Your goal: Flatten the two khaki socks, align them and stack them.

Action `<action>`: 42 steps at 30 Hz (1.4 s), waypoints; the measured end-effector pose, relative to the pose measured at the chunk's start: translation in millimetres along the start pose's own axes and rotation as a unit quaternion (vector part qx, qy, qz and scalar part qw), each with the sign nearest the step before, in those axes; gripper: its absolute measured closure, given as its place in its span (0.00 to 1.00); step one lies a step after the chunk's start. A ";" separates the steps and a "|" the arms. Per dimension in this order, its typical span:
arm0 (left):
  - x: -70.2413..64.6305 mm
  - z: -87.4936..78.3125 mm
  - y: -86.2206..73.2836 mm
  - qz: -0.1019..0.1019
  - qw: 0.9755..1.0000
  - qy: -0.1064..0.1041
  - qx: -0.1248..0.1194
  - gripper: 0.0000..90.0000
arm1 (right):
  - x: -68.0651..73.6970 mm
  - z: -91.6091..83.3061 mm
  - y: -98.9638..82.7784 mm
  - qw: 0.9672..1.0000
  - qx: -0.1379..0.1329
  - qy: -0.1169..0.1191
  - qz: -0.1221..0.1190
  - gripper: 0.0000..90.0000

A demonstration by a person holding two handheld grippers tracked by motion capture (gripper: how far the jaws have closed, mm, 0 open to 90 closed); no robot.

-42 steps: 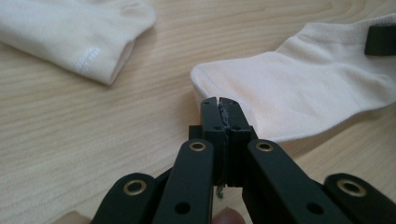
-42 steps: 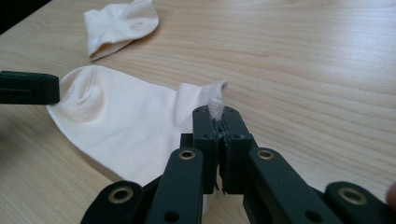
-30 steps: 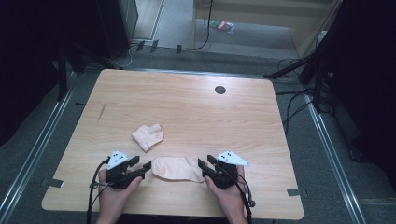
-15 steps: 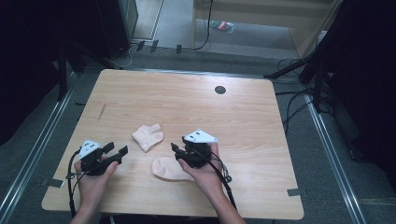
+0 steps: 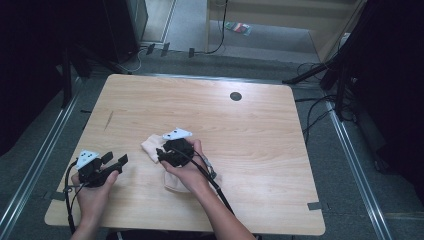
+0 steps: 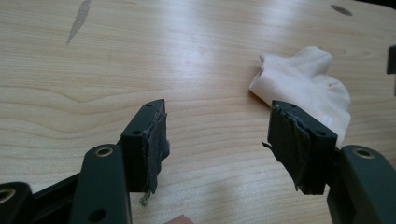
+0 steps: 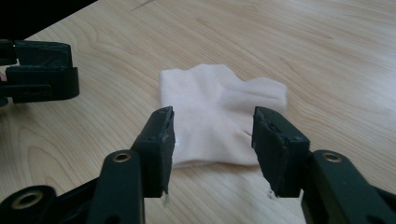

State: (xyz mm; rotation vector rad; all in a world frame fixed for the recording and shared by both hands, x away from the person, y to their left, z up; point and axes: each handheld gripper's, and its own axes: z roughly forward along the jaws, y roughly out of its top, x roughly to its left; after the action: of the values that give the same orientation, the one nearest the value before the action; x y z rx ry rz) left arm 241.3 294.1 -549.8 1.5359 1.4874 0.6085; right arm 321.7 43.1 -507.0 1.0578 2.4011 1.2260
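Left gripper: the left gripper [image 5: 114,162] sits at the table's near left, held in the person's left hand [image 5: 92,192]; its jaws stand apart with only bare wood between them, having just been opening.
Right gripper: the right gripper [image 5: 162,155] is at the folded sock, in the right hand [image 5: 187,167]; its jaws have just been opening, stand apart and press on nothing, with the sock's near edge just ahead of them.
Folded sock: the folded sock [image 7: 217,116], pale and bunched, lies on the wood left of the table's middle.
Flat sock: the flat sock [image 5: 174,182] lies nearer the person, partly under the right hand.
Table: the wooden table [image 5: 260,150] has a dark round hole [image 5: 235,96] near its far edge.
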 end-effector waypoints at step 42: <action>-2.0 3.5 -1.6 0.000 1.000 -0.005 0.013 0.46 | -39.5 -48.5 -5.6 0.991 0.018 -0.124 0.050 0.96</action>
State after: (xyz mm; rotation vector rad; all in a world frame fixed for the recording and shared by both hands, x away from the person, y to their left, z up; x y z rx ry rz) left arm 243.1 291.1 -552.4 1.5576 1.4927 0.5819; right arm 322.3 -15.9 -485.5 1.2744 2.2122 1.0153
